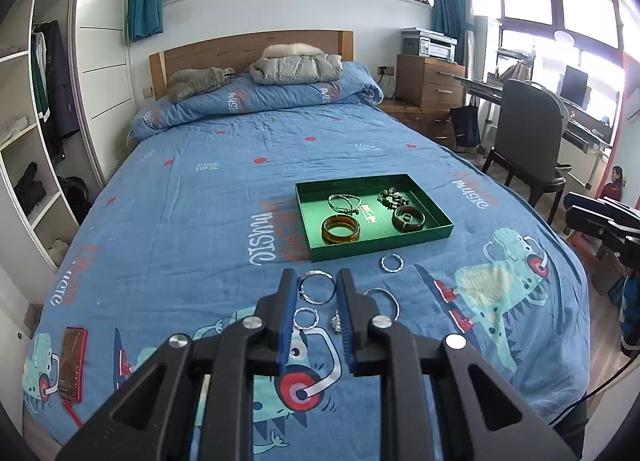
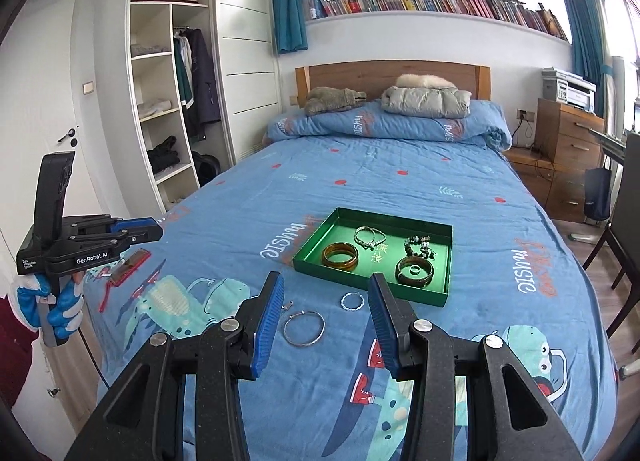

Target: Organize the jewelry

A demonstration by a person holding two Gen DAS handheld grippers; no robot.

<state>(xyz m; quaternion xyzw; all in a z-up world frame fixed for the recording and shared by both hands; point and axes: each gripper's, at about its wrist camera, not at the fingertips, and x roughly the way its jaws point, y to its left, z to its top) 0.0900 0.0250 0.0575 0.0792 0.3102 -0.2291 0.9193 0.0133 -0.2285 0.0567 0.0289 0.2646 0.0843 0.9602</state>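
Note:
A green tray (image 1: 380, 247) (image 2: 320, 269) lies on the blue bed. In it are an amber bangle (image 1: 340, 229) (image 2: 340, 256), a dark bangle (image 1: 408, 217) (image 2: 414, 271), a pale bead bracelet (image 2: 370, 237) and dark beads (image 2: 418, 247). In front of the tray, loose on the cover, lie a large silver bangle (image 1: 317, 287) (image 2: 304, 328), a twisted silver ring (image 1: 392, 262) (image 2: 353, 301), a smaller ring (image 1: 306, 318) and a small charm (image 1: 337, 321). My left gripper (image 1: 316, 281) (image 2: 158, 231) hovers open and empty above them. My right gripper (image 2: 326, 281) is open wider, also empty.
A phone in a red case (image 1: 72, 361) (image 2: 128, 261) lies at the bed's near left corner. A gloved hand (image 2: 60, 309) holds the left gripper. Folded quilt and jacket (image 2: 424, 101) sit at the headboard. Wardrobe on the left, chair (image 1: 528, 141) and desk on the right.

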